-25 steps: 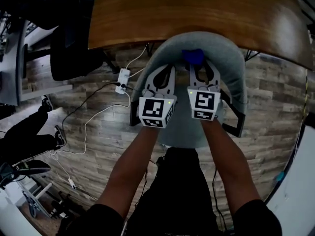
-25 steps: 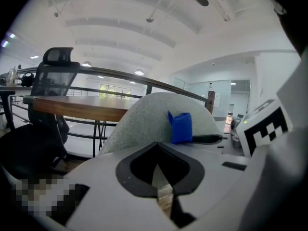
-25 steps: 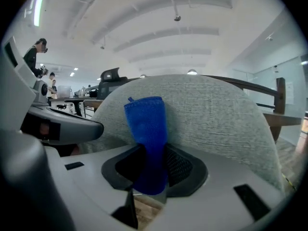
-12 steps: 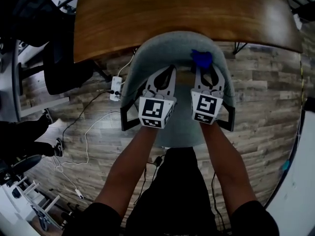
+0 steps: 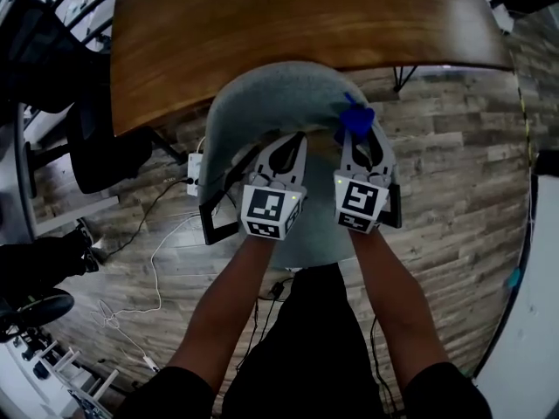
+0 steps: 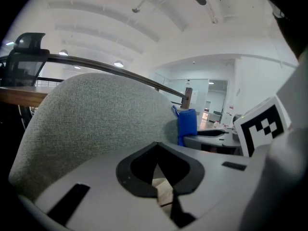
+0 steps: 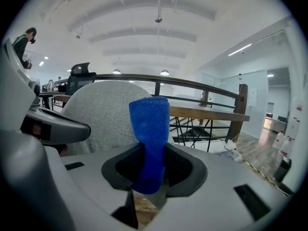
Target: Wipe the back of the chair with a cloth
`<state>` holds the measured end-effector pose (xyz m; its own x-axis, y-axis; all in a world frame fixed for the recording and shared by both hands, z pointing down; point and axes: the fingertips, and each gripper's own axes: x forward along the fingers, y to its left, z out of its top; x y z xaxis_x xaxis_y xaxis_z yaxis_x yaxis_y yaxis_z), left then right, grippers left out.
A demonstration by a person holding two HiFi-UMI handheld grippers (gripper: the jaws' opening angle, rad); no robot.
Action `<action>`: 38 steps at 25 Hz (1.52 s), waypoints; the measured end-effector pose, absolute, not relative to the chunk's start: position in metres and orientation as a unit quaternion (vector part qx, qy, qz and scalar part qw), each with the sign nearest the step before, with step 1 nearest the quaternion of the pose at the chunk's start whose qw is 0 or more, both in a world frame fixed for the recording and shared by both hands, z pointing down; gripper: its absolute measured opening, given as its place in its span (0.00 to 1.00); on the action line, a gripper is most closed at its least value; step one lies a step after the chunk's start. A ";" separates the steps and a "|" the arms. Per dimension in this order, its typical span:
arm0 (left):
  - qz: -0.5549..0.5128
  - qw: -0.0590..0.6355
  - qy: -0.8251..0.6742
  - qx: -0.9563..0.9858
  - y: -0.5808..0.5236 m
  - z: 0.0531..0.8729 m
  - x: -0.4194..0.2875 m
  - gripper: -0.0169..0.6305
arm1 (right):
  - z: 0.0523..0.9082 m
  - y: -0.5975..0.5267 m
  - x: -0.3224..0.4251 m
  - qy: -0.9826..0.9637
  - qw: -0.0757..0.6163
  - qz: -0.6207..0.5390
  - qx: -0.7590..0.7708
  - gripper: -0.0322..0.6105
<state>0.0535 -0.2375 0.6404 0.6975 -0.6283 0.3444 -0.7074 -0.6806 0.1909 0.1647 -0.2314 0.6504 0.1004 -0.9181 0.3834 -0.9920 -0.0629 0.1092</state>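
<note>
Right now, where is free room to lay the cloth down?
The wooden table beyond the chair back is bare; so is the floor right of the chair. Left of it, cables and a power strip crowd the floor.

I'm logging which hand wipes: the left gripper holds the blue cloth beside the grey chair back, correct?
Not the left: the right gripper holds the blue cloth beside the grey chair back, as the right gripper view shows. The left gripper is shut and empty.
</note>
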 end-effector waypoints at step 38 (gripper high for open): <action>0.097 0.216 -0.660 0.713 -0.199 0.694 -0.178 0.02 | 0.723 -0.231 -0.148 -0.911 0.173 0.089 0.363 0.24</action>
<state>-0.1780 -0.1993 0.6941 0.1087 -0.8995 0.4231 -0.9833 -0.0347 0.1788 -0.1477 -0.2312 0.7235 -0.6769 -0.6306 0.3796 -0.6920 0.7209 -0.0364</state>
